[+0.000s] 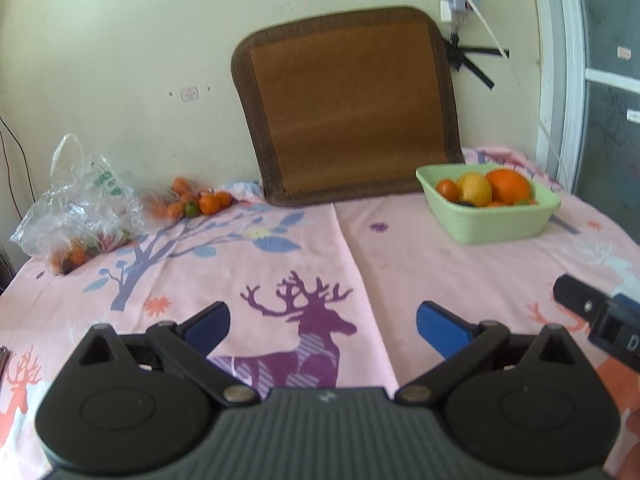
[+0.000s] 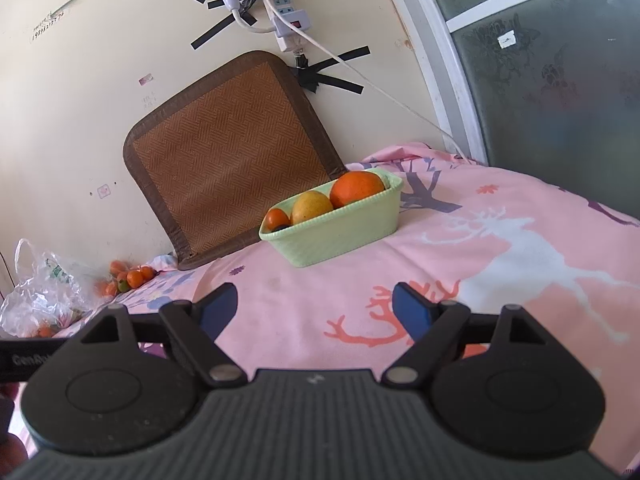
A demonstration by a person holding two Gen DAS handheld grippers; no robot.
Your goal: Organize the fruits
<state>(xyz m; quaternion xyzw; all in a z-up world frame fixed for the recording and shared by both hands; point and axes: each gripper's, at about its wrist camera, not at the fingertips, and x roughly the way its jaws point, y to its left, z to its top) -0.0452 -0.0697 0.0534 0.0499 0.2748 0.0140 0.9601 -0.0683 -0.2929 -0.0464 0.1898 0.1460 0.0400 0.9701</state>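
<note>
A light green basket (image 1: 496, 224) (image 2: 340, 236) stands on the pink cloth at the back right. It holds a big orange (image 1: 507, 186) (image 2: 356, 189), a yellow fruit (image 1: 475, 189) (image 2: 311, 207) and a small red-orange fruit (image 1: 447, 189) (image 2: 275, 218). Small loose oranges and a green fruit (image 1: 200, 202) (image 2: 130, 278) lie at the back left beside a clear plastic bag (image 1: 76, 208) (image 2: 38, 300) that holds more fruit. My left gripper (image 1: 322, 330) is open and empty over the deer print. My right gripper (image 2: 316, 310) is open and empty, short of the basket.
A brown woven mat (image 1: 348, 108) (image 2: 232, 156) leans on the wall behind the table. A power strip with cables (image 2: 290, 20) hangs on the wall. A glass door (image 2: 552, 60) is at the right. The right gripper's side (image 1: 600, 316) shows at the left view's right edge.
</note>
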